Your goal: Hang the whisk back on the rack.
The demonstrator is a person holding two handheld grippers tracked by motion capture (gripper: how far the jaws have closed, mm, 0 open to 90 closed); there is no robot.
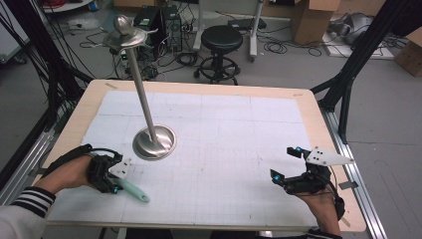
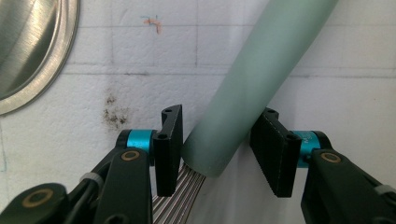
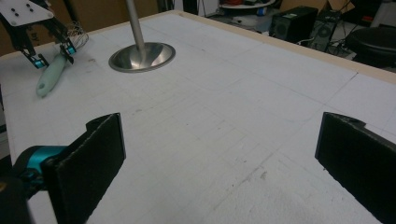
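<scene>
Your left hand-held gripper sits at the near left of the tabletop, and most of what it works on is hidden in the high view: its body and your hand cover the head end of the pale green handle, so only a short rounded stub sticks out toward the middle of the sheet. In the left gripper view the handle runs off the top edge, and its butt end lies between the two black ribbed pads. The right pad looks to be against the handle; at the left pad you cannot tell whether it touches or a sliver of gap remains (the handle's curve hides that edge). Thin metal wires fan out beneath the butt, so this looks like a whisk, though the wire head itself is cut off by the frame.

The handle is smooth, matte and round in section, and lies on the white gridded sheet, just beside the steel stand's dished base. That base is brushed metal with a slim pole rising to a small saucer-shaped top carrying a rounded knob.

Your right hand-held gripper hovers at the near right with its jaws wide apart and nothing between them; a dark smudge marks the sheet ahead of it.
</scene>
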